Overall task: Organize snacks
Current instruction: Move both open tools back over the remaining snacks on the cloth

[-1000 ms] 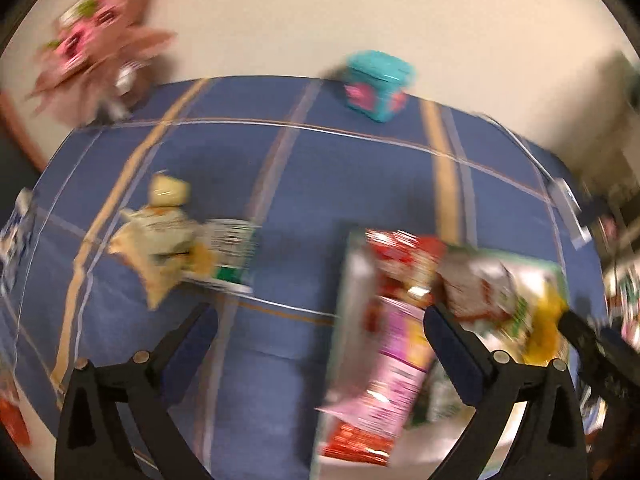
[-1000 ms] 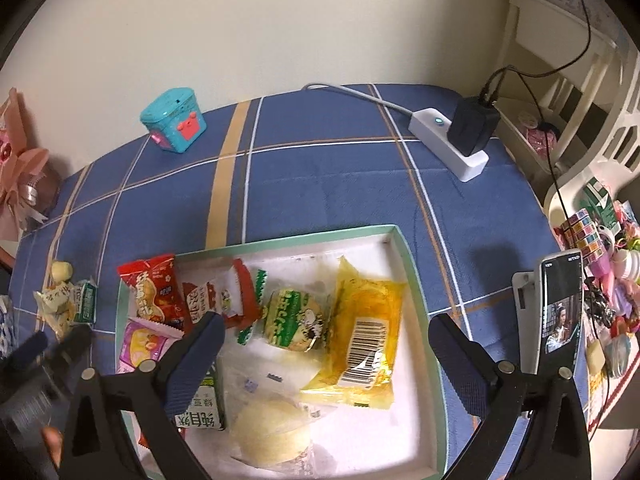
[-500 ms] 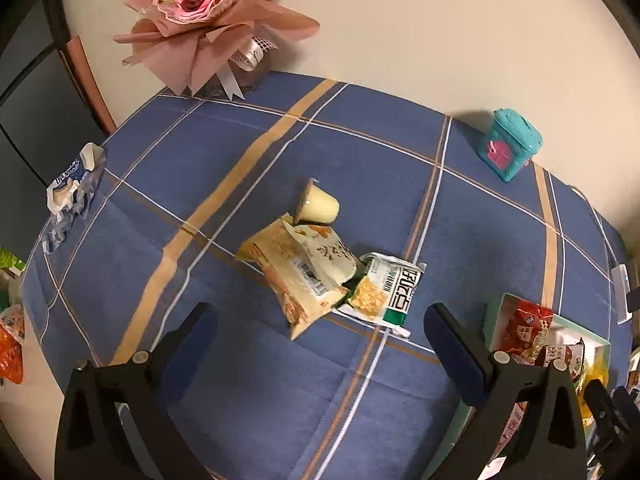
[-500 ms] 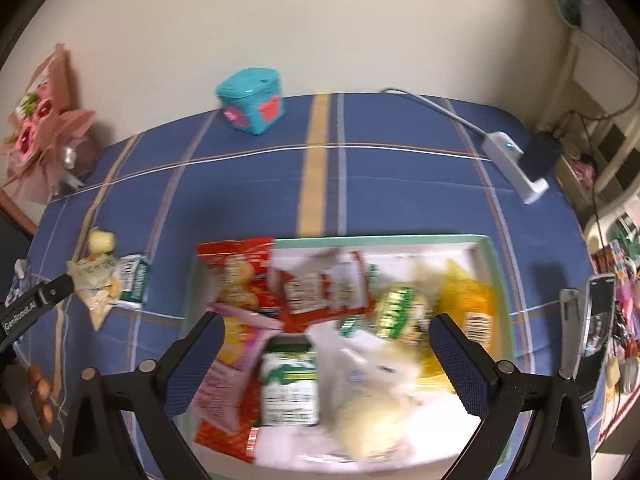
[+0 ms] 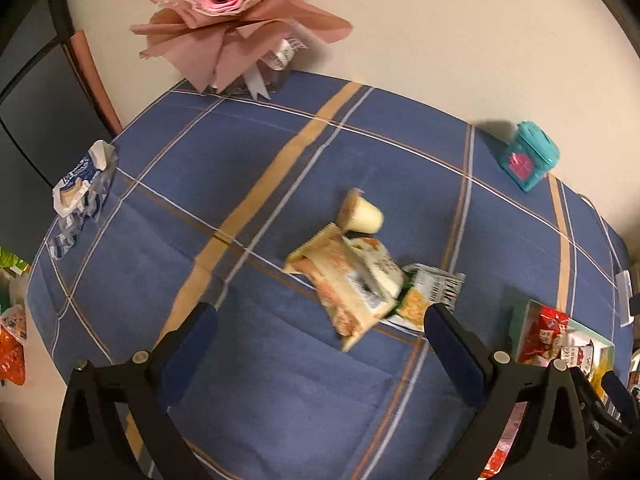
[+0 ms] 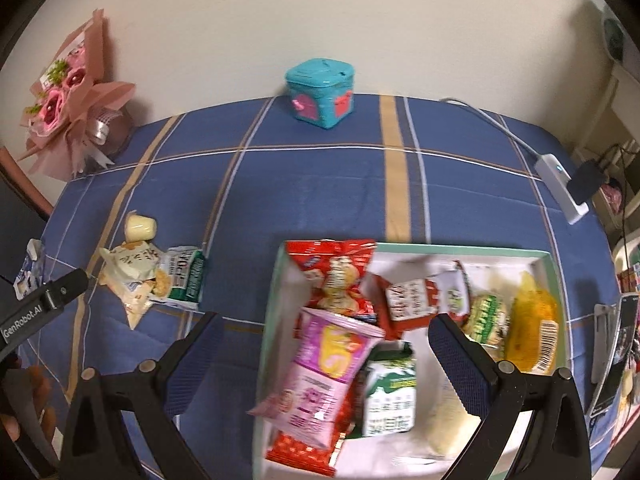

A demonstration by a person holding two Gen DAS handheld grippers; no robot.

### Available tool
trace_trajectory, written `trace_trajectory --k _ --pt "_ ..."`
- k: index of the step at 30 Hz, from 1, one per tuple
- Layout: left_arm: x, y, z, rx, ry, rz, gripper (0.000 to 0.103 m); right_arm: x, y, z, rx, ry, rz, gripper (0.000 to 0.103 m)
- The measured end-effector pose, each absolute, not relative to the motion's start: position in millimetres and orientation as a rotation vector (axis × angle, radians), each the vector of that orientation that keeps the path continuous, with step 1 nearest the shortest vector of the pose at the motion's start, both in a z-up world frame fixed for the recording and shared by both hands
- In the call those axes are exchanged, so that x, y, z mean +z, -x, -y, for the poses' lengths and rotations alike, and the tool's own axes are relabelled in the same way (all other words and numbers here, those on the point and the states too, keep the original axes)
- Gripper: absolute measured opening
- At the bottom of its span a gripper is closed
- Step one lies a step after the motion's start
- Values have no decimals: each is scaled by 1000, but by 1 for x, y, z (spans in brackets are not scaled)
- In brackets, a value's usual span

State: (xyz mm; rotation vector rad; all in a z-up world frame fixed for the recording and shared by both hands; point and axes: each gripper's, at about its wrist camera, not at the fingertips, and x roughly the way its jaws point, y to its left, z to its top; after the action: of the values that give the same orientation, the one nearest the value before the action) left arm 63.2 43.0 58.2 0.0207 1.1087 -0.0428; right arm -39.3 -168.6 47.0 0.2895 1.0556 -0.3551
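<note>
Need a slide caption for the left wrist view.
Open left hand-held gripper hovers over loose snack packets and a pudding cup on the blue plaid tablecloth.

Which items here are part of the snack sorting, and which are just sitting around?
Part of the job: tray, pink packet, green carton, yellow packet, loose beige packet, pudding cup, green-and-white packet.

Just lying about: bouquet, teal box, power strip, phone.
</note>
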Motion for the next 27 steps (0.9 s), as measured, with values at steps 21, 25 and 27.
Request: trace_trajectory --k 21,25,27 --pt "38 -92 -133 69 97 -1162 103 15 -13 91 -229 -300 -1118 103" --pt "30 -94 -133 50 119 -1187 103 11 -21 85 -219 -289 -1126 103" --pt "25 -96 -130 38 130 -1202 103 8 -23 84 -220 -293 -1127 103"
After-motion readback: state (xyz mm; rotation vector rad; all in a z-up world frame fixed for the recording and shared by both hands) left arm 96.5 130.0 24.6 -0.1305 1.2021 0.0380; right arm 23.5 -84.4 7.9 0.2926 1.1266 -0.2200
